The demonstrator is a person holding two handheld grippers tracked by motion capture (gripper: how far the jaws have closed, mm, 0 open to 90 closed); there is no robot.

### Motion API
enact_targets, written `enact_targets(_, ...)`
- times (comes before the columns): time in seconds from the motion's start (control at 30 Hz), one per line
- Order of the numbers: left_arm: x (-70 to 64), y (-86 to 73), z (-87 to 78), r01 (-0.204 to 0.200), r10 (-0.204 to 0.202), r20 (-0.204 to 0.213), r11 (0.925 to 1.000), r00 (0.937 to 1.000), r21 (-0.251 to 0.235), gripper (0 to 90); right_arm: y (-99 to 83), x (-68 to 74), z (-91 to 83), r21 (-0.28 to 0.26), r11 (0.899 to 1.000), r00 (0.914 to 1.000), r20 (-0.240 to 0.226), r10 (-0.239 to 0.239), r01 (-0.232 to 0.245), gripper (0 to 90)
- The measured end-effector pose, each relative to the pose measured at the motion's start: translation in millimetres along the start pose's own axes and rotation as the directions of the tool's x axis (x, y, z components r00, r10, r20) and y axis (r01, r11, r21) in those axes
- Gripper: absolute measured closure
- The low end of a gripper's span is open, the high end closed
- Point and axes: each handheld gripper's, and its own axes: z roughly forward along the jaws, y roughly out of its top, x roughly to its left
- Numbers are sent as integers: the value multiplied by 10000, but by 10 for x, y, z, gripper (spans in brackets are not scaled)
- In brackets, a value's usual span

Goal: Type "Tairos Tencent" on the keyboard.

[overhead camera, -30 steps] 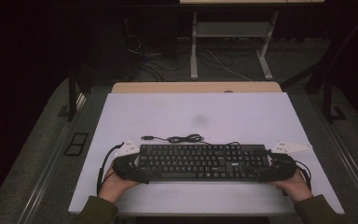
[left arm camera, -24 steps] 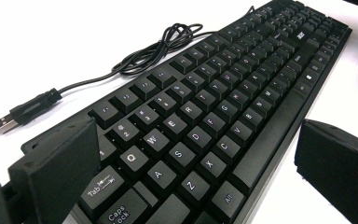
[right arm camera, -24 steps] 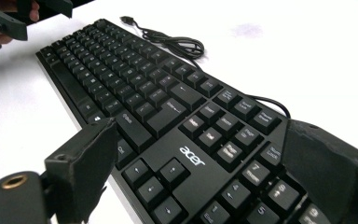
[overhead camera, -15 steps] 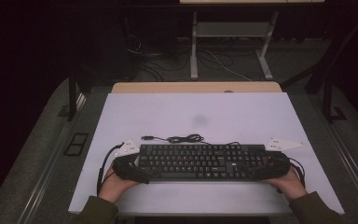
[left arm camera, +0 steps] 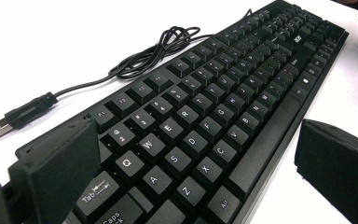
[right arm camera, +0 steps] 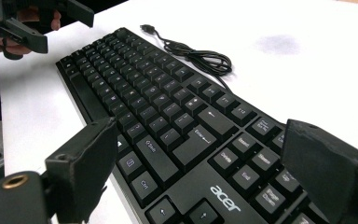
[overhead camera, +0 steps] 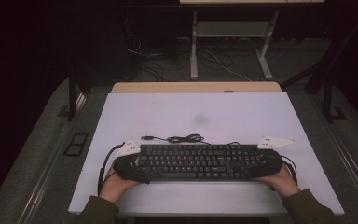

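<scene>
A black Acer keyboard [overhead camera: 191, 161] lies lengthwise near the front of the white table [overhead camera: 168, 112]. Its coiled cable [overhead camera: 182, 138] with a USB plug rests just behind it. My left gripper [overhead camera: 130, 165] is at the keyboard's left end and my right gripper [overhead camera: 261, 163] at its right end. In the left gripper view the gripper [left arm camera: 193, 140] stands open astride the keyboard [left arm camera: 223, 84], one jaw over the back edge, the other clear of the front edge. In the right gripper view the gripper [right arm camera: 200, 140] is open across the keyboard [right arm camera: 144, 84] by the number pad.
A grey smudge [overhead camera: 199, 120] marks the table's middle. A wooden edge [overhead camera: 196, 87] shows behind the white surface. Beyond it a metal desk frame [overhead camera: 233, 42] and loose cables lie on the dark floor. The left gripper [right arm camera: 28, 28] appears far off in the right gripper view.
My right gripper has moved left, in over the keyboard's right end. The left gripper and the keyboard have stayed put.
</scene>
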Motion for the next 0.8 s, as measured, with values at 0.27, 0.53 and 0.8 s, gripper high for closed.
enact_targets(0.27,-8,3,6,-37,37,9,10000,10000,27,0,35,31,48,-14,10000,9999,-148,-19,18,109)
enact_targets(0.53,-15,12,7,-45,45,47,10000,10000,-14,0,69,67,119,-13,9999,9995,-304,-105,105,110)
enact_targets(0.8,-16,20,11,-26,26,75,9999,10000,-105,0,121,99,190,-9,9997,9987,-455,-238,237,154)
